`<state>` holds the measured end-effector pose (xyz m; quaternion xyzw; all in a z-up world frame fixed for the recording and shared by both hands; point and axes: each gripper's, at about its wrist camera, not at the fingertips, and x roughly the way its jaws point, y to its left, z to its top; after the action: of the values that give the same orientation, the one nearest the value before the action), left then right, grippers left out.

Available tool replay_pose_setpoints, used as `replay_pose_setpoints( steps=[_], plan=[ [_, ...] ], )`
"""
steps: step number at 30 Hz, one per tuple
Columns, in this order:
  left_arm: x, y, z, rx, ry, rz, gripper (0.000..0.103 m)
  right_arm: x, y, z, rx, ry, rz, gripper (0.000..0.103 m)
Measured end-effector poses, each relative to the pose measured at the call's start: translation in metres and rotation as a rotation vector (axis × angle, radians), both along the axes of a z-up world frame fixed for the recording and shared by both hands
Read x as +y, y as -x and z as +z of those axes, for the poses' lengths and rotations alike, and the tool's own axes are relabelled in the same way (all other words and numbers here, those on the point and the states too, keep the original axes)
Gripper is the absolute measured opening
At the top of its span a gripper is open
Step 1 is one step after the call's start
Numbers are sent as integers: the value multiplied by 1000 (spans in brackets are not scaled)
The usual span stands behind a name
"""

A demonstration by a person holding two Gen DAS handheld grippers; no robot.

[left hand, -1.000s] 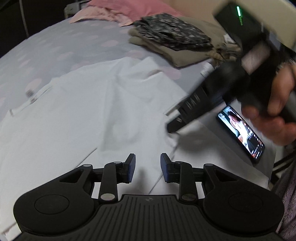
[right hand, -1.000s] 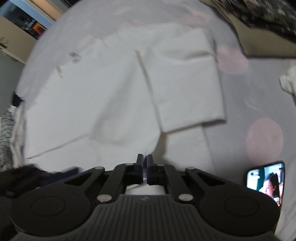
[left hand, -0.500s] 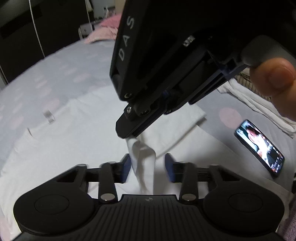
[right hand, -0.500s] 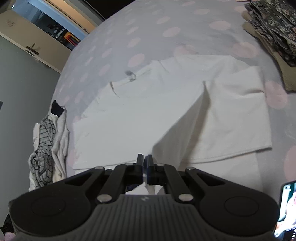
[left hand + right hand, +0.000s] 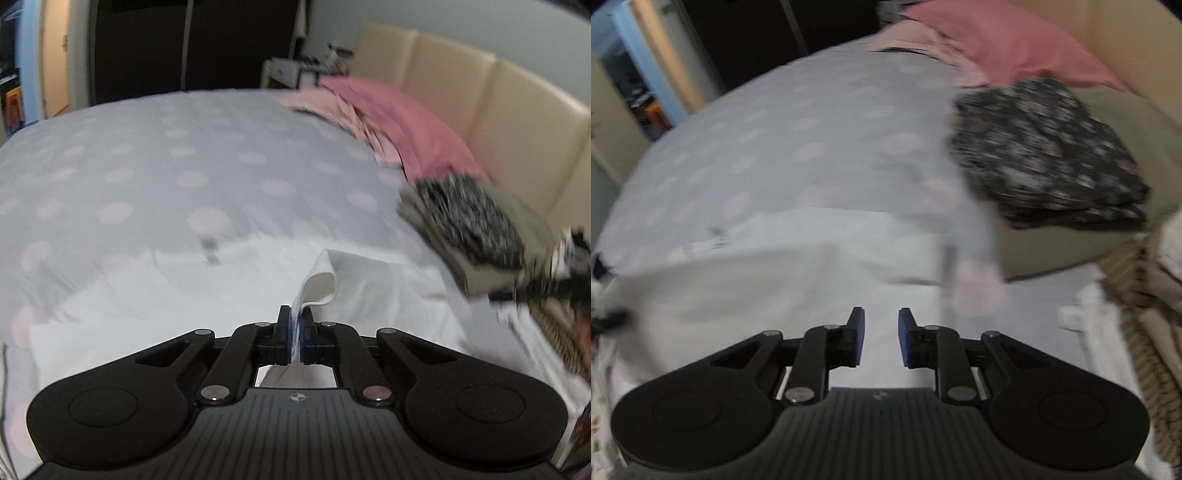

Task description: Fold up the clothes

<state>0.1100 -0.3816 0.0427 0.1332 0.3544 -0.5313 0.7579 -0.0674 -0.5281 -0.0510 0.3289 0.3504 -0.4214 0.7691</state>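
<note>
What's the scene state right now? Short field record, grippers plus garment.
surface: polka-dot bed sheet
garment: white shirt, spread on the bed
left gripper: just closed, shut on a raised edge of the white shirt
right gripper: just opened, nothing between the pads
folded stack: dark floral garment on a khaki one, right of the shirt
pillow: pink pillow by the headboard

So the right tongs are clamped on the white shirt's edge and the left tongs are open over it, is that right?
It is the other way round. The left wrist view shows the left tongs shut on the white shirt; the right wrist view shows the right tongs open, with nothing between them.
</note>
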Motion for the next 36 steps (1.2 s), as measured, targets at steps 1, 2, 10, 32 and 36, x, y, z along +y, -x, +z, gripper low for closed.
replay_pose_setpoints(
  steps=[1, 2, 10, 32, 36],
  plan=[
    [4, -7, 6, 4, 12, 11, 2, -5, 6, -6, 11, -11, -18, 24],
    [8, -15, 11, 10, 22, 23, 2, -10, 12, -11, 21, -22, -36, 24],
    [24, -72, -9, 46, -85, 141, 2, -20, 12, -45, 73, -45, -43, 25],
    [58, -135, -69, 96, -276, 231, 2, -114, -91, -49, -38, -39, -80, 31],
    [60, -139, -77, 107, -292, 222, 2, -129, -104, -75, -35, -83, -110, 31]
  ],
)
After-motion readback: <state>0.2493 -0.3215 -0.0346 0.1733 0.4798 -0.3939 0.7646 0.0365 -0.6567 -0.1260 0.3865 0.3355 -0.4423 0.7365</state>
